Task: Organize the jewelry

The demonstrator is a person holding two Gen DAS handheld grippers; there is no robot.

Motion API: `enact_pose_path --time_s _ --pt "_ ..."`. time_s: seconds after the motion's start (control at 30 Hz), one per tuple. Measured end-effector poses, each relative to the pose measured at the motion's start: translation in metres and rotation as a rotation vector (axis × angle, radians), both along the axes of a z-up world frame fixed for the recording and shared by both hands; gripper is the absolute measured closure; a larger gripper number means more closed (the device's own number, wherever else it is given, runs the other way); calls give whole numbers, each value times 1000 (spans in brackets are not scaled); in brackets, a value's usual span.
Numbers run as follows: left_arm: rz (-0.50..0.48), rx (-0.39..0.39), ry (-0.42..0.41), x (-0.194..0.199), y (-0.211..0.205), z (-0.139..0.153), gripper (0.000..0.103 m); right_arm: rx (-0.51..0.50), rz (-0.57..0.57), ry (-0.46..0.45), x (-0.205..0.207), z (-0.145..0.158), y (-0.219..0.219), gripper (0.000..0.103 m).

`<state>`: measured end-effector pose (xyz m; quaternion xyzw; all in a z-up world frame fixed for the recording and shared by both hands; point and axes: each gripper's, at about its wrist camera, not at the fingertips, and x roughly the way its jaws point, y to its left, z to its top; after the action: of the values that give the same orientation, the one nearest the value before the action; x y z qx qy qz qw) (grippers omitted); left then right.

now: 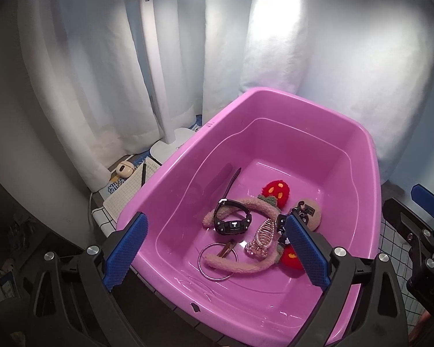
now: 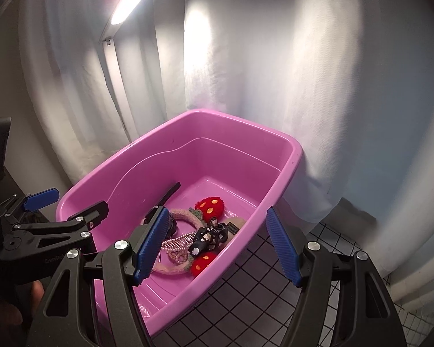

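A pink plastic tub [image 1: 263, 92] holds a black watch [image 1: 233, 219], a fuzzy pink headband [image 1: 246, 269] with red strawberries [image 1: 276, 190], a rose-gold claw clip [image 1: 263, 237], a silver bangle [image 1: 201, 260], a brown hair clip [image 1: 227, 250] and a black charm [image 1: 302, 209]. My left gripper [image 1: 217, 248] hangs open over the tub's near side, nothing between its blue pads. My right gripper [image 2: 217, 245] is open and empty too. Its left pad is above the tub [image 2: 193, 115] and hides most of the watch; its right pad is outside the rim. The claw clip [image 2: 178, 244] and charm [image 2: 209, 235] show between them.
White curtains hang close behind the tub. Left of it stand a white lamp base [image 1: 173, 144], a gridded notepad with a pen [image 1: 130, 188] and a small cream gadget [image 1: 124, 169]. A dark grid-patterned mat [image 2: 246, 303] lies under and right of the tub.
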<state>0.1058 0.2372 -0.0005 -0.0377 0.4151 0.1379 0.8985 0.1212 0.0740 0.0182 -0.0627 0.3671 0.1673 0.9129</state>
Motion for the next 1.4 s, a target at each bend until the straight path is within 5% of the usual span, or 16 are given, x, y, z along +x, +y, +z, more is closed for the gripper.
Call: enact_pose_path --time_s 1.4 --pt "-1 2 -16 -28 -16 9 9 3 8 -25 -41 12 -20 36"
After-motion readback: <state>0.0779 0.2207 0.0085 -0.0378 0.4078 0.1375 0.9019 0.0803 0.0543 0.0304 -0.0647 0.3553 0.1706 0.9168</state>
